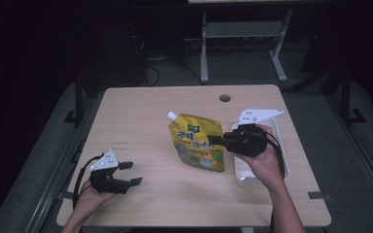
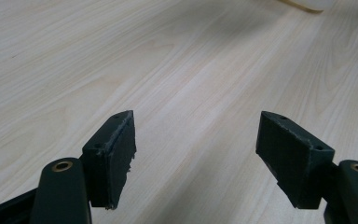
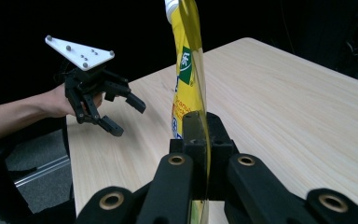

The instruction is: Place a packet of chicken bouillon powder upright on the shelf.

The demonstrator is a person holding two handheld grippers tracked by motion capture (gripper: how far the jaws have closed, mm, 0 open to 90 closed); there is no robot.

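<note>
A yellow spout pouch [image 1: 197, 141] with a white cap and green label hangs just above the middle of the wooden table [image 1: 141, 111], tilted with its cap toward the far left. My right gripper [image 1: 217, 140] is shut on the pouch's right edge; in the right gripper view the pouch [image 3: 189, 70] stands edge-on, pinched between the two black jaws of the right gripper [image 3: 198, 140]. At the table's near left my left gripper [image 1: 130, 173] is open with nothing between its fingers. Bare wood lies under the left gripper [image 2: 196, 156] in its own view.
A white rectangular tray [image 1: 240, 171] lies on the table under my right hand, near the right edge. A round cable hole [image 1: 225, 98] sits at the table's far side. White desk legs [image 1: 204, 46] stand beyond the table. Dark floor surrounds it.
</note>
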